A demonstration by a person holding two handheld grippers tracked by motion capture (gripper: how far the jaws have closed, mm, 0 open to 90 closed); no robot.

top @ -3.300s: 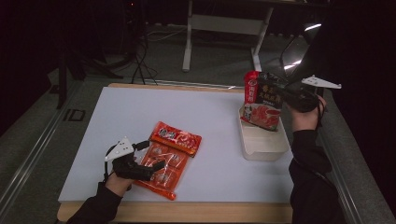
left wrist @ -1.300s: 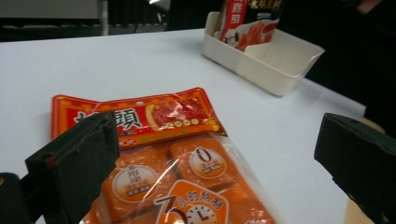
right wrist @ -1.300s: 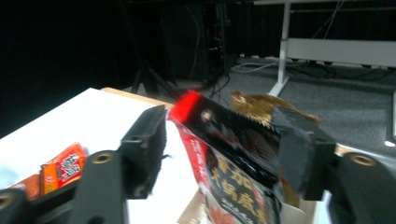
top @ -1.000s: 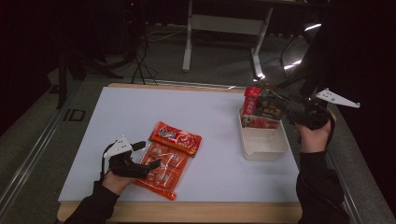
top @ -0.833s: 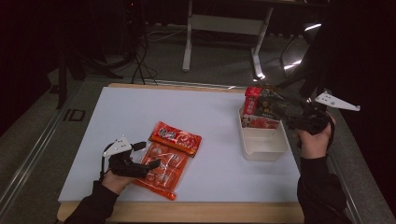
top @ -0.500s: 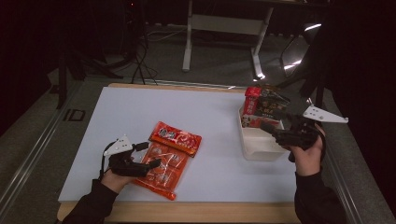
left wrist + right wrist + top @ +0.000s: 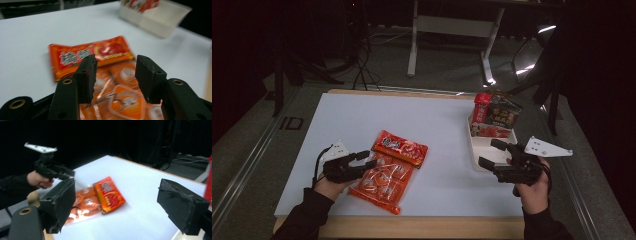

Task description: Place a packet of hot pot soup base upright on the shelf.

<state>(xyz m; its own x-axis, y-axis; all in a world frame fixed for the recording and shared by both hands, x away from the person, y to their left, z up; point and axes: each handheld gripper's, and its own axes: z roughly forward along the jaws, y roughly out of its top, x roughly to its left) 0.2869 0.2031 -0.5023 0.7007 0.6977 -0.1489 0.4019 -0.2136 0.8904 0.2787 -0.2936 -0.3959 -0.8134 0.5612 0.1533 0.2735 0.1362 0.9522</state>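
- The small red packet carries Chinese characters and overlaps the large orange packet, mid-table.
- Left gripper is half open over both packets.
- Right gripper gapes empty beside the tray.

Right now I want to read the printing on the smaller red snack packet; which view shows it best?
The left gripper view: the smaller red packet lies close, large characters visible though blurred. The right gripper view shows it farther off; the high view shows it small.
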